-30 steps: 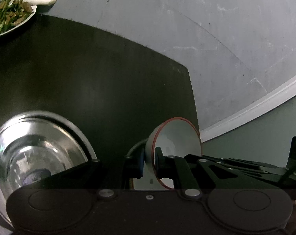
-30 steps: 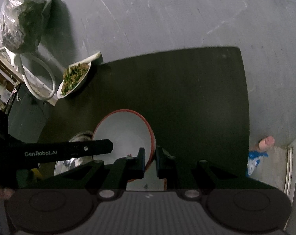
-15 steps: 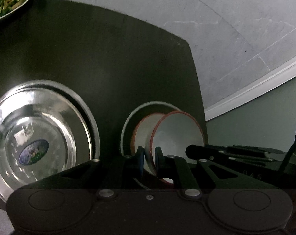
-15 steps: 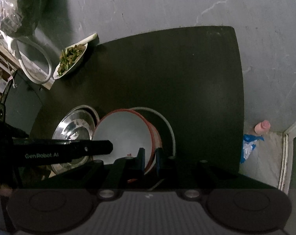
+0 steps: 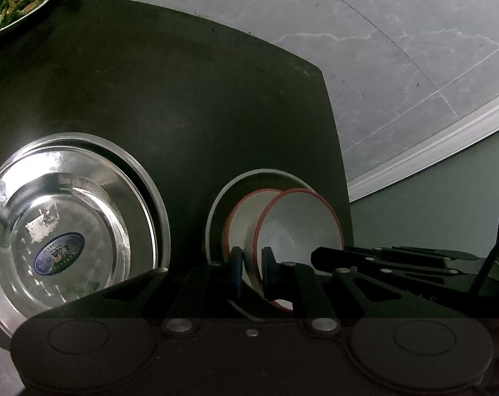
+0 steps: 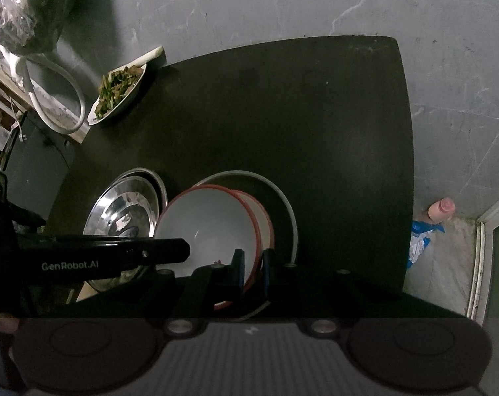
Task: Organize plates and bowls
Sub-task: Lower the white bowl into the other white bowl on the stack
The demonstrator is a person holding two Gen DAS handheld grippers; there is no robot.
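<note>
Both grippers pinch the upper red-rimmed bowl [image 6: 209, 227], left gripper [image 5: 252, 270] on its left rim, right gripper [image 6: 252, 270] on its right, directly above the nested bowl [image 6: 261, 217] and grey plate [image 6: 287, 204].

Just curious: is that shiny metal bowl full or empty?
Empty: the metal bowl shows its bare shiny bottom and a sticker inside.

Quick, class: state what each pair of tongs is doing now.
Left tongs: shut on the red-rimmed bowl.
Right tongs: shut on the same bowl's opposite rim.
</note>
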